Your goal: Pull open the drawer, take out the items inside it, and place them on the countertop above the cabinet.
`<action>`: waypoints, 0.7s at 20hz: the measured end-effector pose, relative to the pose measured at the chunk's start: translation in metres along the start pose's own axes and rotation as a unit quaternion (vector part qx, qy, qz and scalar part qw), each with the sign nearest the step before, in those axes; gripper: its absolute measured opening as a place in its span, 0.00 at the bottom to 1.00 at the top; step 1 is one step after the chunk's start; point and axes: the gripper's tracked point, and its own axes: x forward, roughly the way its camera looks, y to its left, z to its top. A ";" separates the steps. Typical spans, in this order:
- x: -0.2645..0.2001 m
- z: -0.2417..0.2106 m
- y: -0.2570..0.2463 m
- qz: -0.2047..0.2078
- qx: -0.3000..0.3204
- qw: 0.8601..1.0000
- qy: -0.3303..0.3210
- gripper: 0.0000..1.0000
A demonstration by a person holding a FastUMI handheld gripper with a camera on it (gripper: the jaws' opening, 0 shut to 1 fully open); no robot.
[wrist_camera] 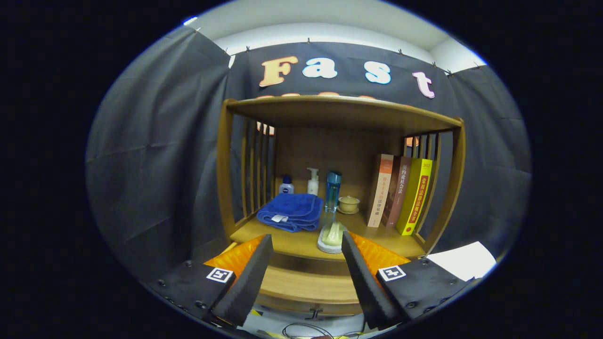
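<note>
Wooden drawer [308, 287] between parted hand-held gripper [306, 278] fingers

Folded blue towel [291, 212], three upright books [400, 193] — bottles [332, 190], small lidded cup [349, 203]

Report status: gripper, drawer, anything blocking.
Gripper open, holding nothing. Drawer shut, its handle low between the fingers, untouched. Nothing between fingers and drawer front.

Wooden cabinet [330, 113] with smooth, satin-finished shelf and slats. Folded towel [290, 211] of soft matt cloth; bottle [332, 190] of glossy translucent plastic. Books [400, 195] with glossy paper covers.
</note>
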 end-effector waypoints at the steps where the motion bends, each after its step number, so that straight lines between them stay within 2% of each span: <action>1: -0.013 -0.004 0.006 0.005 0.004 1.000 -0.003 0.96; 4: -0.044 -0.026 0.018 0.010 0.012 1.000 -0.010 0.96; 7: -0.068 -0.048 0.021 -0.002 0.015 0.999 -0.028 0.96; 14: -0.101 -0.097 0.025 -0.026 0.034 0.998 -0.053 0.97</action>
